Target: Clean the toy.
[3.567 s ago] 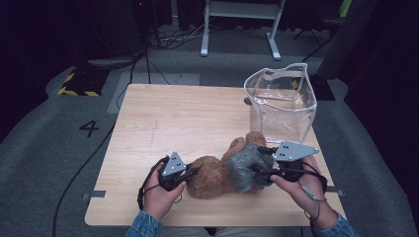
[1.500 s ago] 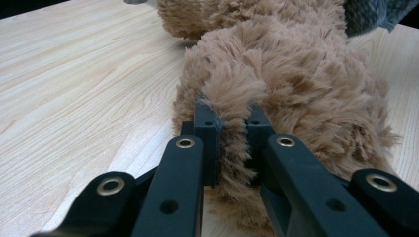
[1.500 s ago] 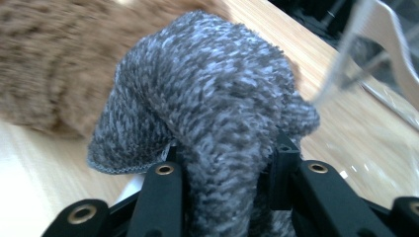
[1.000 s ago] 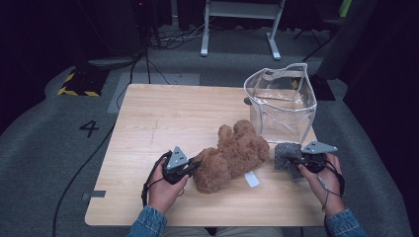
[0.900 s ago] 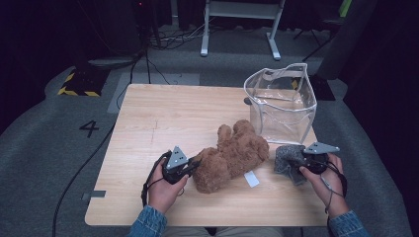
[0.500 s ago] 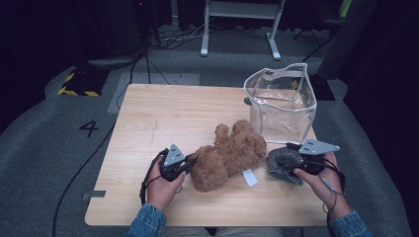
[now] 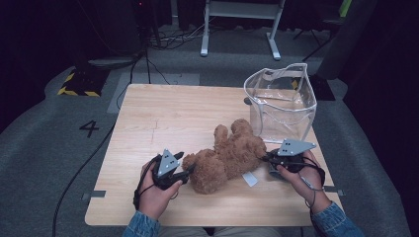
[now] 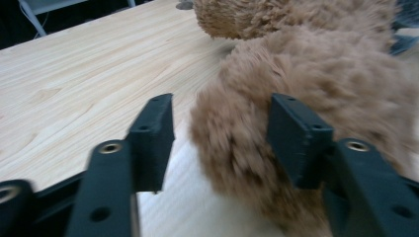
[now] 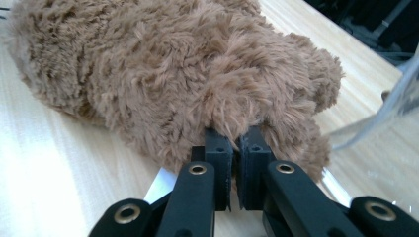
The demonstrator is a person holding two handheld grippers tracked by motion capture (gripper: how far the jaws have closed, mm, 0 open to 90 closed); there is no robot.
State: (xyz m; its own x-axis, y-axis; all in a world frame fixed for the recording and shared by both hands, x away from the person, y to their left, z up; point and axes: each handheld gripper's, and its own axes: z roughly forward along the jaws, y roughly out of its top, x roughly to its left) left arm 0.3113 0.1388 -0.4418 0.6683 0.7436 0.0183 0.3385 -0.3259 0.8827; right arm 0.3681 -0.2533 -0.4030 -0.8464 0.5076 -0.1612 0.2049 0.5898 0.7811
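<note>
The right hand-held gripper (image 9: 236, 148) is pinching the teddy bear (image 7: 230, 155) near the surface's (image 7: 163, 113) front edge, the left hand-held gripper (image 8: 220, 133) is opening, and the clear bag (image 7: 281, 101) is waiting empty.

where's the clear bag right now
In the high view the clear bag stands upright at the far right of the table, just behind the teddy bear and beyond the right tongs.

The teddy bear (image 7: 230, 155) is fuzzy brown with a white tag (image 7: 250, 179). The table (image 7: 173, 116) is light wood with thin lines. The bag (image 7: 280, 101) at the upper right is see-through. The floor (image 7: 59, 148) is grey.
</note>
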